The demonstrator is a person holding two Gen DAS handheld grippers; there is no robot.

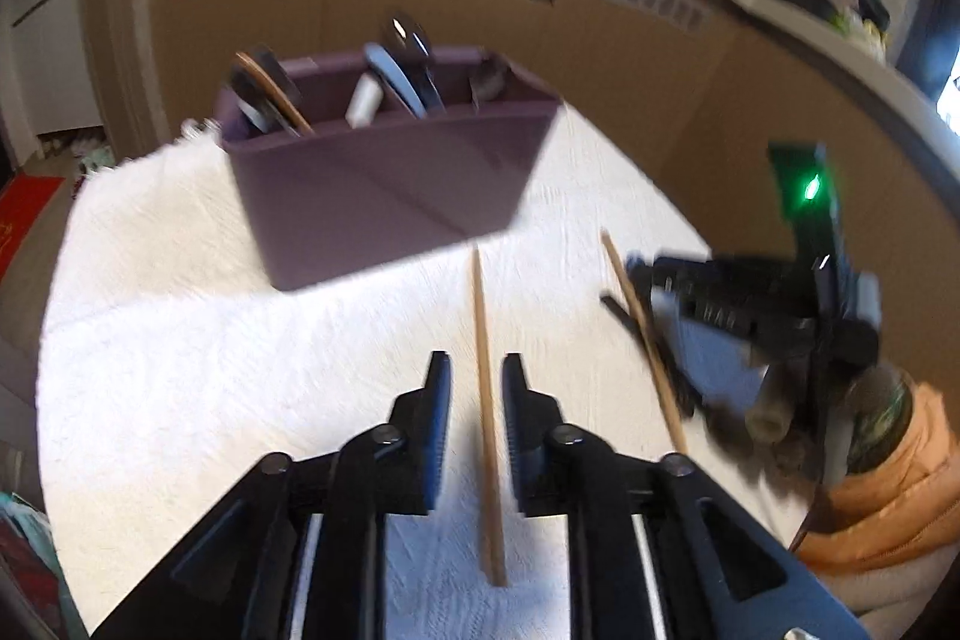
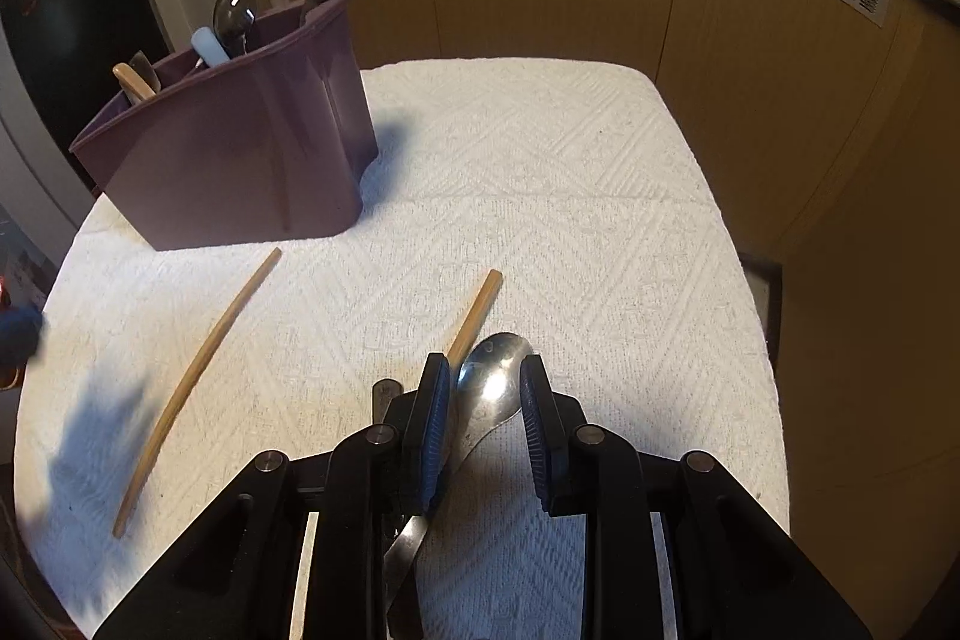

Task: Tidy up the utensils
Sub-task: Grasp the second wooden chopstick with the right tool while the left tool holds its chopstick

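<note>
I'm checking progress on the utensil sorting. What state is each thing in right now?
Purple caddy: upright on the white towel, several utensils standing in it.
Left chopstick: flat on the towel, between the left gripper jaws, not pinched.
Other chopstick: flat on the towel.
Metal spoon: lying between the right gripper jaws, not clamped.

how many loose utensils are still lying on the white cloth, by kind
Chopsticks: 2, one lying apart to the left, the other beside the spoon
Spoons: 1, a metal spoon between the right gripper's fingers
Total: 3
The utensils already in the purple caddy are not counted.
</note>
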